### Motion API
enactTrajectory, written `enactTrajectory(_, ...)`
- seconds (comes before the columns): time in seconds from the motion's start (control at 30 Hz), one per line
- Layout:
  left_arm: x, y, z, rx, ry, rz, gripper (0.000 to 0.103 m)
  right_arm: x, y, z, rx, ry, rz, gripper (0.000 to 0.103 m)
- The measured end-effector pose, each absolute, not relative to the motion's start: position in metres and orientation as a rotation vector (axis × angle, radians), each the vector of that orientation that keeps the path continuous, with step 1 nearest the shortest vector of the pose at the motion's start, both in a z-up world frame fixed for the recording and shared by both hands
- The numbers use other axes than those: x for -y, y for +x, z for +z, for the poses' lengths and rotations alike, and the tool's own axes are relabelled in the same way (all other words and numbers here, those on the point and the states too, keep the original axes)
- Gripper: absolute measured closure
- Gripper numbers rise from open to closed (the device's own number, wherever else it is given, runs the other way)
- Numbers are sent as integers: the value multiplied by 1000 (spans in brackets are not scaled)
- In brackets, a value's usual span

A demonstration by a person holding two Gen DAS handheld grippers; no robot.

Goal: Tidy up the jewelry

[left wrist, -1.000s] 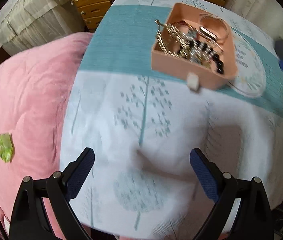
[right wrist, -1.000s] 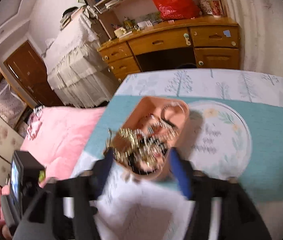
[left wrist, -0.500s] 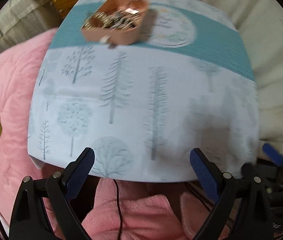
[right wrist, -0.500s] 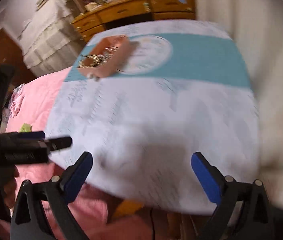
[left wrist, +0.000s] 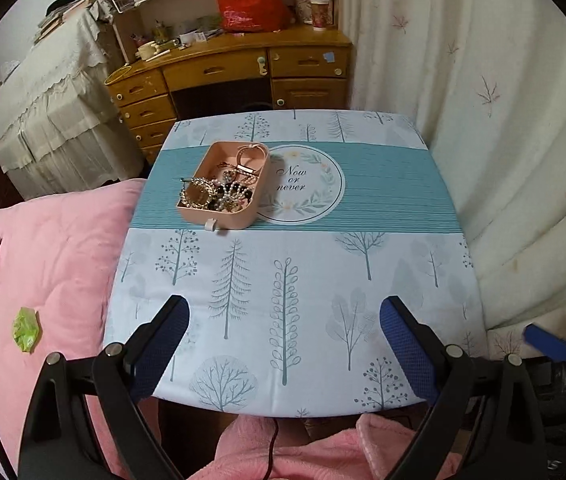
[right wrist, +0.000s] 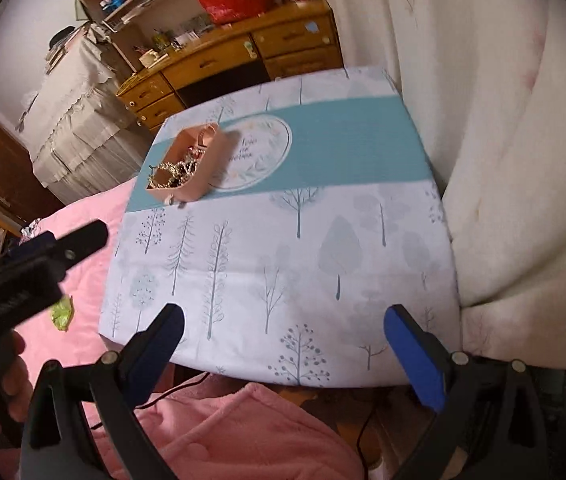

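Note:
A pink tray (left wrist: 253, 210) full of tangled jewelry (left wrist: 215, 194) sits on the teal band of the table's cloth, left of centre; a gold chain hangs over its left rim. It also shows in the right wrist view (right wrist: 207, 180). My left gripper (left wrist: 283, 344) is open and empty at the table's near edge, far from the tray. My right gripper (right wrist: 283, 348) is open and empty, also at the near edge. The left gripper's body (right wrist: 23, 276) shows at the left of the right wrist view.
The small table (left wrist: 363, 240) has a tree-print cloth with a round "Now or never" motif (left wrist: 303, 186). A pink bed (left wrist: 51, 264) lies to the left with a green scrap (left wrist: 25, 328). A curtain (left wrist: 503, 140) hangs on the right, a wooden desk (left wrist: 235, 76) behind.
Both grippers have pulled back from close above the tray to the table's near edge and tilted up. The tray now lies far ahead. Both stay open.

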State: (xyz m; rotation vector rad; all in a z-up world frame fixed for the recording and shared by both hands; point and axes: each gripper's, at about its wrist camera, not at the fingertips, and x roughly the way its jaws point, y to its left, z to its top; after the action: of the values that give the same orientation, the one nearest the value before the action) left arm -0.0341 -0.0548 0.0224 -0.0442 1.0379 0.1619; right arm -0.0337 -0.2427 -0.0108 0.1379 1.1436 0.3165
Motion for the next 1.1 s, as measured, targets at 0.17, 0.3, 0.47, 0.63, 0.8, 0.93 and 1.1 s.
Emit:
enactTrajectory(0.17, 57, -38, 24, -968, 41, 244, 8, 244, -42, 24, -968, 141, 347, 2)
enactTrajectory(0.3, 59, -41, 23, -958, 21, 227, 4, 232, -48, 31, -921, 83, 343, 2)
enactTrajectory(0.47, 65, -48, 21, -941, 26, 210, 1, 228, -50, 33, -904, 58, 360, 2)
enactTrajectory(0.63, 65, -52, 24, -928, 18, 208, 1, 227, -50, 34, -909, 60, 352, 1)
enactTrajectory(0.8, 64, -55, 27, -916, 12, 206, 1, 224, -52, 34, -896, 36, 336, 0)
enactTrajectory(0.93, 65, -56, 30, -911, 15, 195, 1, 225, -53, 33, -901, 42, 330, 0)
enactTrajectory(1.1, 67, -56, 32, -907, 25, 186, 1, 226, -53, 32, -911, 47, 313, 0)
